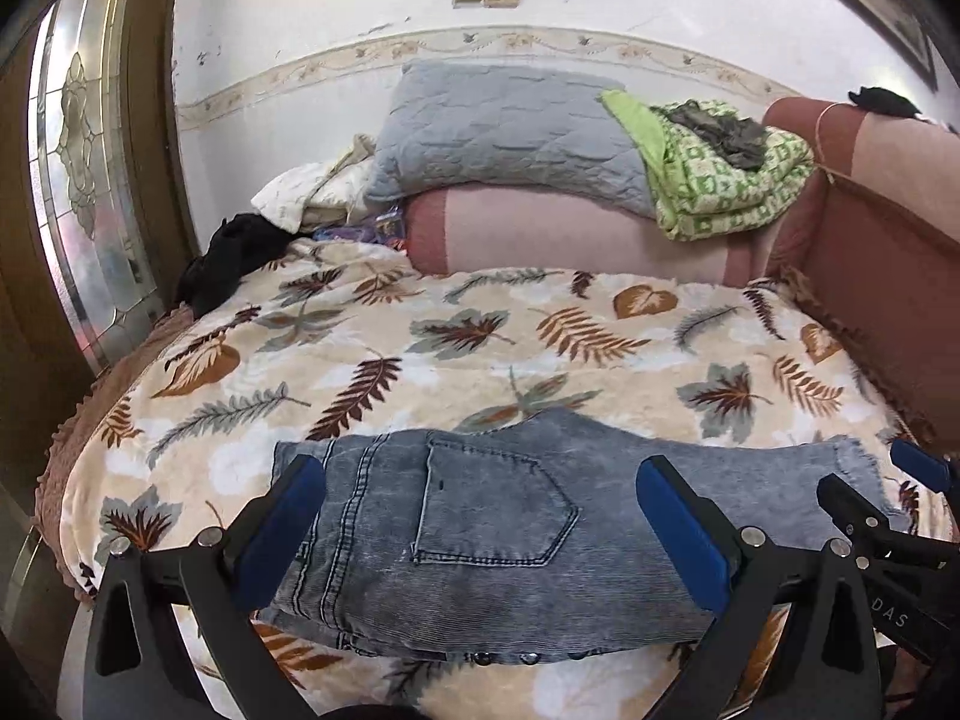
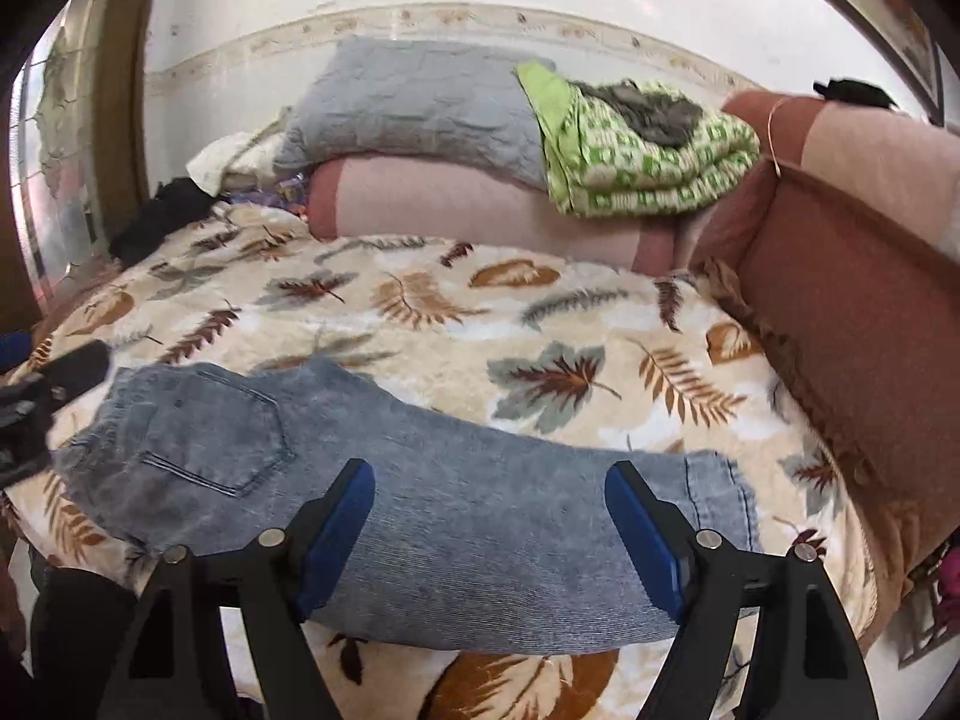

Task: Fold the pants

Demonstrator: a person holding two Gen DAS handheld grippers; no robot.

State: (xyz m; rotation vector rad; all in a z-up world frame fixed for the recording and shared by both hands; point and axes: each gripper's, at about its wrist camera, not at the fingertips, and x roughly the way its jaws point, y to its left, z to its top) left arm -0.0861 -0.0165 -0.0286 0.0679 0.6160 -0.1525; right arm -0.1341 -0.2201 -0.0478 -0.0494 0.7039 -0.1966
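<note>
The left gripper (image 1: 480,516) points forward and somewhat downward, its jaws spread wide, the blue pads (image 1: 282,525) facing each other with nothing pinched between them. The right gripper (image 2: 489,531) is tilted downward in the same manner, jaws also wide apart and pressing on nothing; its blue pads (image 2: 645,546) stand clear. In the left wrist view the right gripper's black frame and one blue pad show at the far right edge, just beside the left one.
</note>
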